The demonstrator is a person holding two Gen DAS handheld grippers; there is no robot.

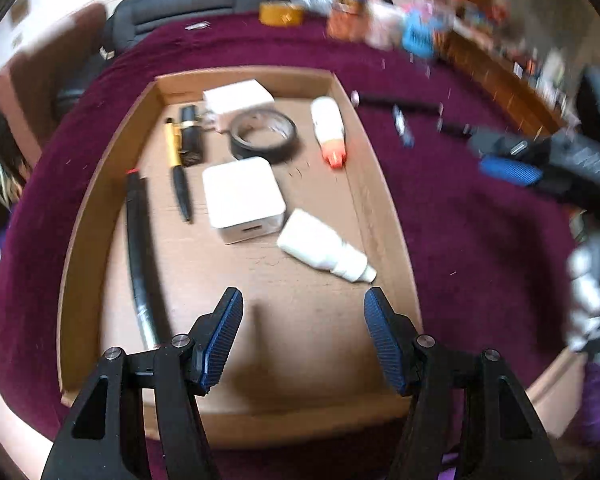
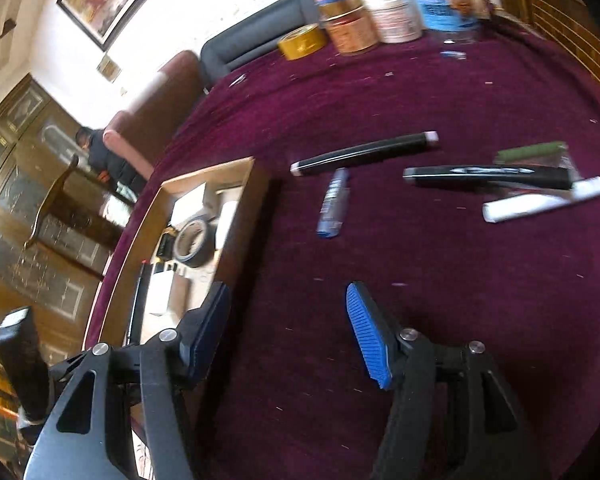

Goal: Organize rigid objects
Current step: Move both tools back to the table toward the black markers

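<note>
My left gripper (image 1: 304, 312) hangs over the near end of the cardboard tray (image 1: 380, 208), its fingers (image 1: 230, 320) spread wide with nothing between them. My right gripper (image 2: 288, 312) is also wide open and empty, above the purple worktop (image 2: 460, 300) just to the right of the tray.

Inside the tray, nearest to my left fingers, lies a white bottle (image 1: 324, 246) on its side, and touching it is a white charger cube (image 1: 242, 200). To the left are a black pen (image 1: 182, 194) and a long black tube (image 1: 138, 240) along the tray wall. Farther back I see a roll of black tape (image 1: 264, 136), a white bottle with an orange tip (image 1: 330, 132), a gold and black lipstick (image 1: 184, 136) and a second white box (image 1: 238, 100).

Outside the tray, ahead of my right fingers, lie a small blue tube (image 2: 332, 204), a black marker with white ends (image 2: 364, 152), a second black marker (image 2: 488, 176), a white stick (image 2: 544, 200) and a green piece (image 2: 532, 150); the last three lie close together.

At the far edge of the worktop stand a roll of yellow tape (image 2: 302, 42) and several jars (image 2: 392, 12), blurred
</note>
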